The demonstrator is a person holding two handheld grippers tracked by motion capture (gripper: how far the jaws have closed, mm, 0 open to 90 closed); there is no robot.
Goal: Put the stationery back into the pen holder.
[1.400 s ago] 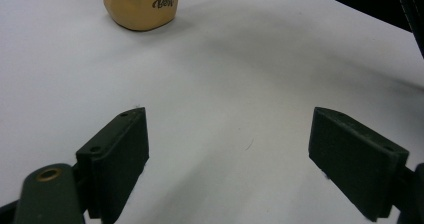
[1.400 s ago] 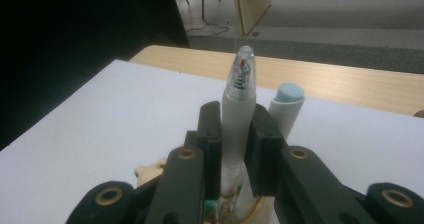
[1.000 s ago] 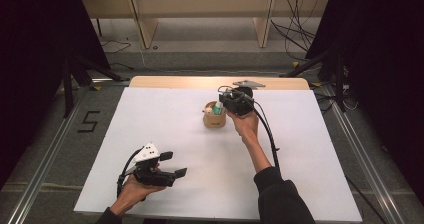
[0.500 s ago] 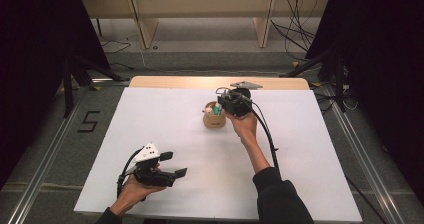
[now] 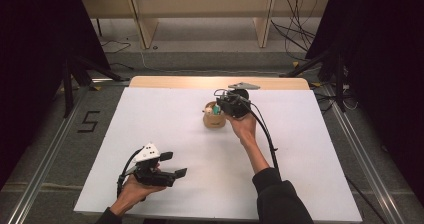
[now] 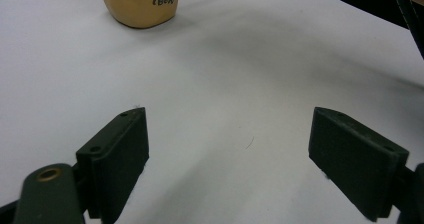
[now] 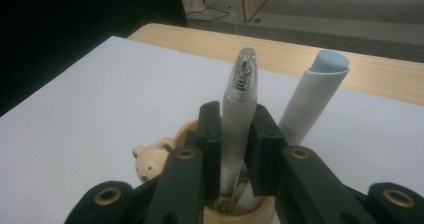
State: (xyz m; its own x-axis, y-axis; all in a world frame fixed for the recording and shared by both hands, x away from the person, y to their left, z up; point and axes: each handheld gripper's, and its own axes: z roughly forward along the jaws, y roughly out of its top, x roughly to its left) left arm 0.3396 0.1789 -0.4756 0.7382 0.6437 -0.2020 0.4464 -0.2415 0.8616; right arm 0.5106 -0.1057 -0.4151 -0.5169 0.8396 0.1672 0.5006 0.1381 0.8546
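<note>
While the hands rest:
Right gripper (image 7: pixel 232 149): clenched on a clear-topped pen (image 7: pixel 239 104) standing in the tan cup (image 5: pixel 213 120)
Cup: mid-table, maybe holding a bear figure (image 7: pixel 150 160)
Left gripper (image 6: pixel 230 149): released, jaws wide over the white table (image 5: pixel 150 114)

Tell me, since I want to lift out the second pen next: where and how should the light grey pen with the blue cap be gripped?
Grip the light grey pen with the blue cap on its upper barrel just below the cap, coming from above. It leans out of the tan pen holder, so that part stands free; tilt the jaws to match. The right gripper is shut on the clear-tipped pen beside it.
</note>
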